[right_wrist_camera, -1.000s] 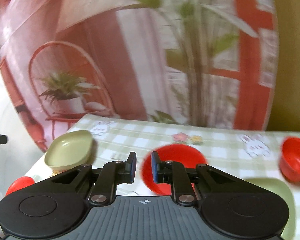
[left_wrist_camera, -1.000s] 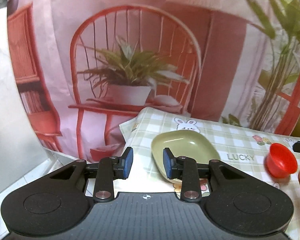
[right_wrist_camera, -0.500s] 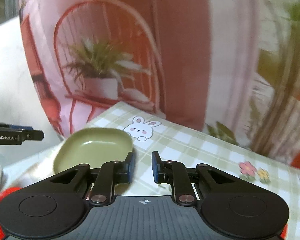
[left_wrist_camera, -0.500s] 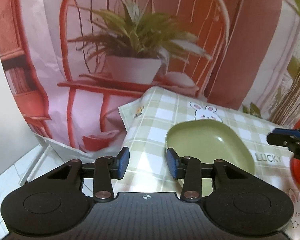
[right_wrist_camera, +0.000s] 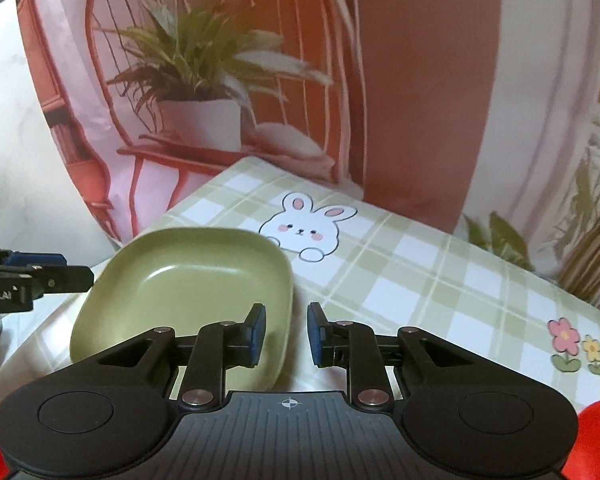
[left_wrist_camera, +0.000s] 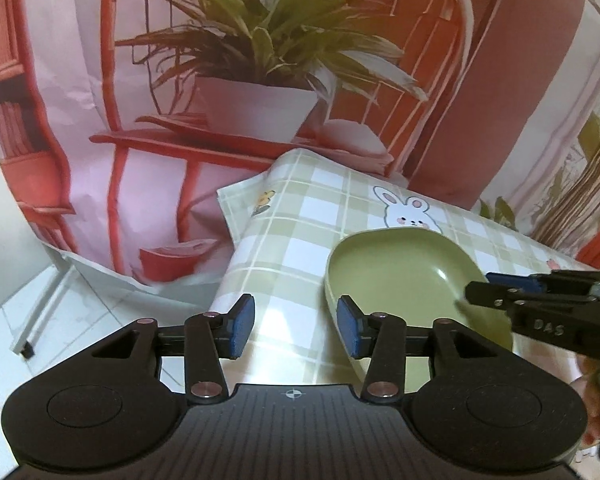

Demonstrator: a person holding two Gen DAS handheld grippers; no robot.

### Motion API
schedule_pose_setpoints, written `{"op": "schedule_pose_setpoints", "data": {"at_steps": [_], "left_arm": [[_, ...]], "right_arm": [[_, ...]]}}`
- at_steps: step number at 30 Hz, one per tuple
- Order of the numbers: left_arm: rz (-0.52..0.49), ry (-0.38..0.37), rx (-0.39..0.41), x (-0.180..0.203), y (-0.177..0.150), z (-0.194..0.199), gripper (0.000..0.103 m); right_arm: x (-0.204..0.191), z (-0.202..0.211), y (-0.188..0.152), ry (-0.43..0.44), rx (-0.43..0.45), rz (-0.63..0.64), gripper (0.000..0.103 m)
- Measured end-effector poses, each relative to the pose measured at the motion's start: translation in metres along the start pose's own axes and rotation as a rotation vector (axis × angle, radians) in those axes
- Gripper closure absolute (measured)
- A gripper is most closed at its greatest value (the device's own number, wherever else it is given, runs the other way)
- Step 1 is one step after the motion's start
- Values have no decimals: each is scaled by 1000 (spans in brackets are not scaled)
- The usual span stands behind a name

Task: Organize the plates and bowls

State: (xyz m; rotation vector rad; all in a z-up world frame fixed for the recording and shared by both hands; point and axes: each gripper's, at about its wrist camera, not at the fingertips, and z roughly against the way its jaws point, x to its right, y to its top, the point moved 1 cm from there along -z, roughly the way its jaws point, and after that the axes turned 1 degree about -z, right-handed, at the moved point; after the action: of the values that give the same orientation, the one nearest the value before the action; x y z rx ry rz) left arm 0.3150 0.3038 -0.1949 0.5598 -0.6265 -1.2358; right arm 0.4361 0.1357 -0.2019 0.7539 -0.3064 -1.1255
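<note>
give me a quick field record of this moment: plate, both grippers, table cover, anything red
plate: green, rounded-square plate, empty, flat near the table's corner
left hand-held gripper: open, holding nothing, its right finger at the plate's near rim
right hand-held gripper: open, holding nothing, straddling the plate's right rim
table cover: green-and-white checked cloth with a rabbit print beyond the plate
red items: red dish edges at the bottom corners of the right wrist view, mostly hidden

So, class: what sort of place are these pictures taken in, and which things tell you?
Probably a staged home dining set, not a real room. A table with a checked bunny tablecloth holds a green dish, and behind it hangs a printed backdrop of a chair and potted plant, with tiled floor below.
</note>
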Motion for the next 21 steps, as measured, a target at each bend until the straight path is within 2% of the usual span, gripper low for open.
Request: {"op": "schedule_pose_setpoints", "data": {"at_steps": [5, 11, 13, 15, 16, 17, 19, 21], "left_arm": [[-9, -40, -11, 2, 2, -4, 42], [-77, -11, -105, 13, 2, -18, 43], [-97, -3, -128, 16, 2, -21, 44], [-112, 6, -152, 18, 2, -24, 59], [-117, 5, -166, 20, 2, -26, 62], [-117, -1, -171, 21, 2, -27, 69], [-133, -22, -169, 26, 2, -26, 91], [-164, 16, -168, 35, 1, -25, 92]], "right_arm": [[-1, -5, -4, -10, 3, -12, 82], [0, -10, -9, -7, -3, -27, 93], [0, -10, -11, -9, -3, -33, 94], [0, -10, -13, -10, 0, -39, 95], [0, -10, -13, -11, 0, -45, 95], [0, -9, -14, -10, 0, -52, 95], [0, -8, -16, -11, 1, -66, 95], [0, -7, -17, -12, -1, -73, 95]]}}
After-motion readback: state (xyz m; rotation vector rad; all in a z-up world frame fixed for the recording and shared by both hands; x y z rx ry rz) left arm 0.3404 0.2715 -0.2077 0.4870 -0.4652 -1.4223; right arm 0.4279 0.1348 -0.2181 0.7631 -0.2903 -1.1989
